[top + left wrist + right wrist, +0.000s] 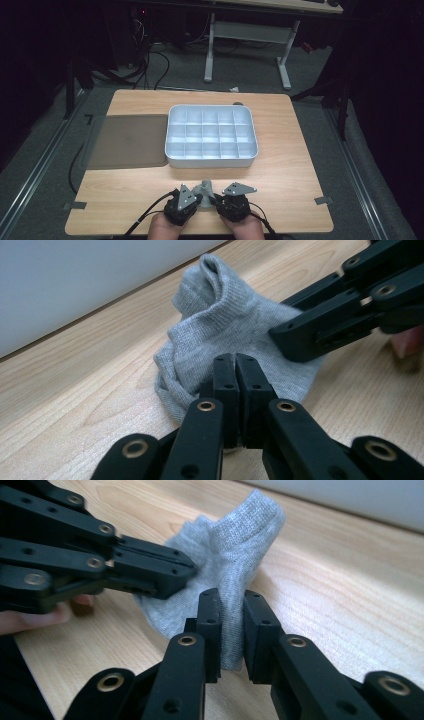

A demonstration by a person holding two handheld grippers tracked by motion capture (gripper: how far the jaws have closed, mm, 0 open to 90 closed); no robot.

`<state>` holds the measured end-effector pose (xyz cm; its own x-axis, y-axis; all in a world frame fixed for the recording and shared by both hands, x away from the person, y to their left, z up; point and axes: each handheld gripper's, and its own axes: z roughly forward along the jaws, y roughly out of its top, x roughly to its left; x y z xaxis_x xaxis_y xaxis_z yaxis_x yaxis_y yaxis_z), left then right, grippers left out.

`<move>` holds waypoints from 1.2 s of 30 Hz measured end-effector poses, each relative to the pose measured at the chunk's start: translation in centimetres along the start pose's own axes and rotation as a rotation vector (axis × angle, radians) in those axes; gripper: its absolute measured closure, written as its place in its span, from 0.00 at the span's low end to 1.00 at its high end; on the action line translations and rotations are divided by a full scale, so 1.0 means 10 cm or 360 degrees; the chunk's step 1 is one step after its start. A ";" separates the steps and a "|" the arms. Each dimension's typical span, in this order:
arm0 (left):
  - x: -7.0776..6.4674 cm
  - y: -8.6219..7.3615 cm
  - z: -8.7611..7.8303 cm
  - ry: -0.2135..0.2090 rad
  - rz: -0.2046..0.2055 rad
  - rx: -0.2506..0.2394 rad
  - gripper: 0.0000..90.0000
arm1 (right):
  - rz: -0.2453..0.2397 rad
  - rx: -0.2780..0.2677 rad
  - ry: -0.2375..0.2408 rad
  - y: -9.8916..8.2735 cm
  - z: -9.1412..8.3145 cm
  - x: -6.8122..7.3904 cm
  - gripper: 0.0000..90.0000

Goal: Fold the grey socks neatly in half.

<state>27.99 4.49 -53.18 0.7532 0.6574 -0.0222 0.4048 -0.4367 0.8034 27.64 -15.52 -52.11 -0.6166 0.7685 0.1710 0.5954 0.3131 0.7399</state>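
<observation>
You are gripping the grey sock (204, 189) with both tools: left gripper (235, 371) clenched on its edge, right gripper (231, 611) pinching a fold. It is lying on the wooden table (295, 165), just in front of the white tray (212, 161), whose compartments are waiting empty. Sorting is barely starting. Dark room, grey mat (127, 141) left of the tray.

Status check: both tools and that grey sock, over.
Left tool shut on grey sock. Right tool pinching a fold of it. Sock bunched on table, short of white tray. Nothing in the way.

Sock (204, 189) before tray (211, 161), mat (128, 141) left
</observation>
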 end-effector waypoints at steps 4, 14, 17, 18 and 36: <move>0.00 0.00 0.00 0.0001 0.0003 0.0000 0.98 | -0.0051 -0.0042 0.0012 0.05 -0.07 0.08 0.91; 0.01 0.01 0.01 -0.0007 -0.0003 0.0005 0.98 | -0.0080 -0.0069 0.0020 0.06 -0.09 0.09 0.84; 0.01 0.01 0.01 -0.0010 -0.0004 0.0005 0.98 | -0.0066 -0.0113 0.0000 0.06 -0.17 0.04 0.78; 0.01 0.01 0.01 -0.0009 -0.0003 0.0005 0.98 | -0.0054 -0.0123 -0.0016 0.06 -0.20 0.01 0.77; 0.04 0.01 0.01 -0.0037 -0.0028 0.0005 0.98 | -0.0070 0.0016 -0.0179 0.05 0.02 -0.04 0.94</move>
<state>28.35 4.63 -53.20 0.7578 0.6505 -0.0501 0.4195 -0.4270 0.8011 28.29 -15.60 -51.94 -0.5808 0.8115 0.0639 0.5745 0.3531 0.7384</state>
